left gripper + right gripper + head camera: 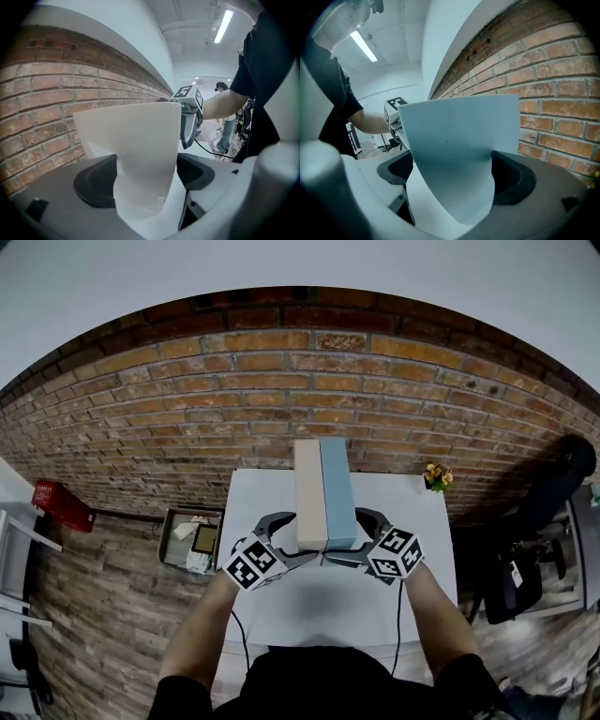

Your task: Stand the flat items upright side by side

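Two flat slabs stand upright side by side on the white table [328,606], long sides touching: a cream one [309,488] on the left and a light blue one [337,488] on the right. My left gripper [300,542] straddles the near end of the cream slab [136,140], which stands between its dark pads [96,183] with a thin gap on one side. My right gripper [350,545] straddles the near end of the blue slab [459,150] in the same way, jaws wide and pads not pressing. Each gripper view shows the other gripper's marker cube [188,93] beyond the slab.
A brick wall [281,409] rises just behind the table's far edge. A small pot of flowers [436,474] sits at the table's far right corner. On the floor are an open box [192,540] at the left, a red object [61,505], and dark gear [539,540] at the right.
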A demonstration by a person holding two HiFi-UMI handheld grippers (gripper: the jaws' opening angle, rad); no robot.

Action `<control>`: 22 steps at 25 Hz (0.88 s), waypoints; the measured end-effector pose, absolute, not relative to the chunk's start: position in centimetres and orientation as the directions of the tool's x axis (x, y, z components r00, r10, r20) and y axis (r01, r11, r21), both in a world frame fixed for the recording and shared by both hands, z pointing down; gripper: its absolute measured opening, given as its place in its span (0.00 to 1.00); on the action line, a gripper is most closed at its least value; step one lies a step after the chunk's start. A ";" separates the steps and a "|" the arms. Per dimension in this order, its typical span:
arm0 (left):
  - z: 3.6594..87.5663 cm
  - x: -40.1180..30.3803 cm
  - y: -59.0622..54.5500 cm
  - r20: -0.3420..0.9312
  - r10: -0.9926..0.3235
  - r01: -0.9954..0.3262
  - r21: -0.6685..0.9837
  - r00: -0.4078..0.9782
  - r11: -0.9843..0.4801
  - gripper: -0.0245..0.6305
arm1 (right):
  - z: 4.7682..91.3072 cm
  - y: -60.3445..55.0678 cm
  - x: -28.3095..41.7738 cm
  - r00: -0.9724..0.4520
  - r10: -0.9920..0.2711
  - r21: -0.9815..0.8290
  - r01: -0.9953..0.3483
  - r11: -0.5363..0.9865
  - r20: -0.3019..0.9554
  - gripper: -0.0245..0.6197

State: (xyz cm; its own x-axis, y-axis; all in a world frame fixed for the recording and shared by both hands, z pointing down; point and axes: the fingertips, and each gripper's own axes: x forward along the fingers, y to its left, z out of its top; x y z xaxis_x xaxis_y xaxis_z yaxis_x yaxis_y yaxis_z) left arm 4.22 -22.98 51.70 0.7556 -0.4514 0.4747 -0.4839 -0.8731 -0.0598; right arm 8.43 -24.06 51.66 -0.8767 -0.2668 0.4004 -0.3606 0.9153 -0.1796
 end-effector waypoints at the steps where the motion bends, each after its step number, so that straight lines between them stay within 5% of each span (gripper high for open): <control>1: 51.7 4.0 -23.0 0.473 -0.452 -0.486 -0.058 0.756 -0.872 0.65 | 51.6 -24.1 8.2 -0.877 -0.270 -0.176 -0.362 0.916 0.396 0.83; 8: 51.6 3.0 -23.1 0.457 -0.478 -0.524 -0.031 0.750 -0.851 0.65 | 52.6 -25.1 8.5 -0.807 -0.380 -0.144 -0.486 0.862 0.452 0.83; 22: 49.4 -1.0 -19.6 0.315 -0.567 -0.606 0.033 0.761 -0.795 0.62 | 50.0 -21.1 13.9 -0.655 -0.695 -0.353 -0.751 0.558 0.297 0.83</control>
